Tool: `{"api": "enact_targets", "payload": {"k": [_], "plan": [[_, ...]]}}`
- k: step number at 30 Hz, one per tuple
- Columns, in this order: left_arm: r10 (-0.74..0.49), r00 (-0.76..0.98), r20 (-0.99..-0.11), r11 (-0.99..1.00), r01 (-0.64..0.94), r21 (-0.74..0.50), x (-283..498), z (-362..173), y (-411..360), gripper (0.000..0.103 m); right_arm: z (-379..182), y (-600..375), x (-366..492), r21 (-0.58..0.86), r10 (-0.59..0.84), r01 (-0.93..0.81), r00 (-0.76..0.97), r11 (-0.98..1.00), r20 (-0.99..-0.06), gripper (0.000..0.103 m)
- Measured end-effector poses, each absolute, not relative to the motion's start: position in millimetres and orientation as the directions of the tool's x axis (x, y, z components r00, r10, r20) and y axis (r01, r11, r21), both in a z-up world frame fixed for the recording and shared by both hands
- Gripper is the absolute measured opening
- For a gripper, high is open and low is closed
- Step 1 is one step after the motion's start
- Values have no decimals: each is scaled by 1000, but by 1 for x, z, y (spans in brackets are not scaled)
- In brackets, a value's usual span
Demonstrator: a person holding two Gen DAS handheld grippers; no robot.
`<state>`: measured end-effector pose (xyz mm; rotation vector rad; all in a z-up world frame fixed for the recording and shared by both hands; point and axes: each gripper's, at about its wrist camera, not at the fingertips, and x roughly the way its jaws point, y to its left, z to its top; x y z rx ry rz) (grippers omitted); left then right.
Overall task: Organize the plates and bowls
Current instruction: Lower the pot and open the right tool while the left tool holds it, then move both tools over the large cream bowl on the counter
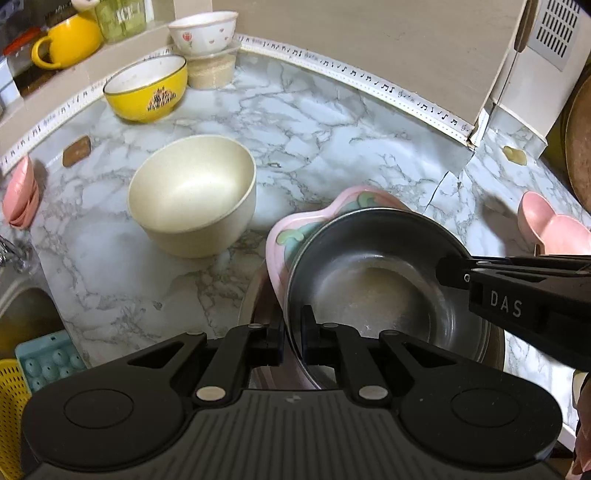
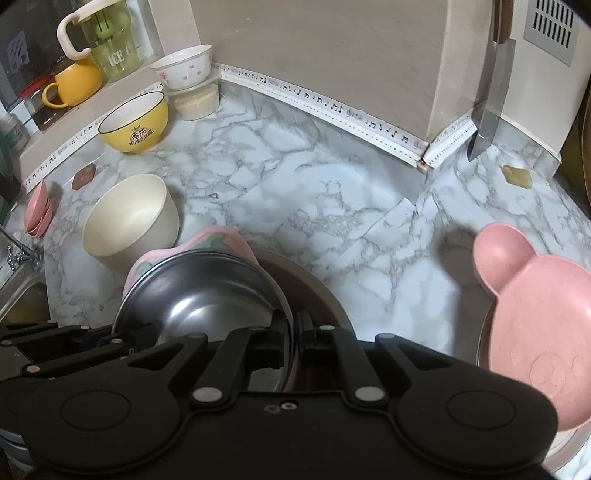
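Left wrist view is showing me the marble worktop (image 1: 314,122) spreading wide, with a strip of music-note tape running along its back edge. Nearest to me, a steel bowl (image 1: 373,273) is sitting tilted on top of a pink plate (image 1: 280,236), which is peeking out behind it and to its left. My left tongs (image 1: 292,332) are clamping the bowl's near rim, one finger inside the wall and one outside. My right tongs (image 1: 448,275) are reaching in from the right and gripping the opposite rim; in the right wrist view those tongs (image 2: 293,336) are pinching the bowl's (image 2: 207,295) edge between closed fingers, and the left tongs are coming in low on the left.

Beyond the stack, a cream bowl (image 1: 192,199) is standing upright on the worktop, apart from the pink plate. Farther back on the left, a yellow bowl (image 1: 147,88) is resting near the wall, and a white flowered bowl (image 1: 203,31) is perching on a lidded container (image 1: 212,70) behind it. A pink bear-shaped dish (image 2: 535,306) is lying off to the right. A yellow mug (image 1: 70,38) is sitting on the ledge, upper left.
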<state>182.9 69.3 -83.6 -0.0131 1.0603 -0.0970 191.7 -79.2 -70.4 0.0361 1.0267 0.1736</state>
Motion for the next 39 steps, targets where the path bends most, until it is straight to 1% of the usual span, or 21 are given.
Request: {"api": "enact_targets", "payload": {"k": [8, 11, 14, 18, 23, 24, 25, 27, 28, 29, 32, 34, 35, 36, 37, 39], "plan": [[-106, 505, -856, 994, 84, -74, 177, -80, 75, 8, -68, -81, 191, 132, 182, -134, 499, 982, -847, 9], [-111, 515, -850, 993, 90, -75, 174, -76, 75, 8, -61, -80, 187, 129, 190, -153, 507, 980, -841, 12], [-121, 529, -840, 992, 100, -79, 170, -71, 78, 8, -54, -78, 182, 121, 198, -179, 520, 976, -831, 17], [-124, 557, -821, 991, 107, -77, 164, -63, 83, 15, -43, -78, 176, 135, 228, -207, 537, 969, -812, 23], [-135, 586, -799, 990, 118, -81, 156, -51, 91, 17, -27, -76, 166, 140, 261, -250, 561, 958, -785, 30], [-136, 590, -796, 990, 116, -83, 154, -49, 93, 18, -25, -76, 164, 142, 265, -253, 566, 957, -781, 34], [-140, 594, -792, 989, 116, -88, 152, -47, 95, 23, -22, -75, 163, 145, 271, -257, 569, 955, -776, 38], [-141, 612, -778, 989, 117, -87, 148, -42, 100, 40, -17, -73, 159, 147, 279, -264, 582, 953, -764, 44], [-137, 624, -769, 990, 115, -83, 145, -39, 102, 45, -15, -72, 158, 147, 284, -270, 587, 952, -758, 48], [-133, 637, -759, 990, 113, -79, 143, -37, 105, 53, -13, -71, 156, 147, 289, -276, 592, 950, -752, 49], [-129, 659, -741, 991, 108, -76, 137, -29, 115, 54, -6, -66, 150, 145, 301, -293, 606, 945, -736, 57], [-126, 669, -733, 992, 103, -77, 136, -25, 122, 54, -1, -62, 146, 133, 303, -304, 625, 943, -719, 67], [-126, 675, -727, 992, 102, -77, 134, -22, 126, 54, 1, -61, 144, 128, 306, -311, 633, 942, -711, 69], [-127, 679, -723, 992, 102, -79, 134, -20, 130, 55, 4, -59, 143, 124, 308, -316, 641, 941, -703, 74], [-125, 684, -719, 992, 98, -79, 133, -18, 134, 57, 6, -57, 142, 118, 305, -316, 649, 941, -697, 79], [-118, 697, -708, 993, 86, -81, 132, -14, 141, 67, 11, -52, 141, 112, 309, -324, 659, 939, -685, 84]]}}
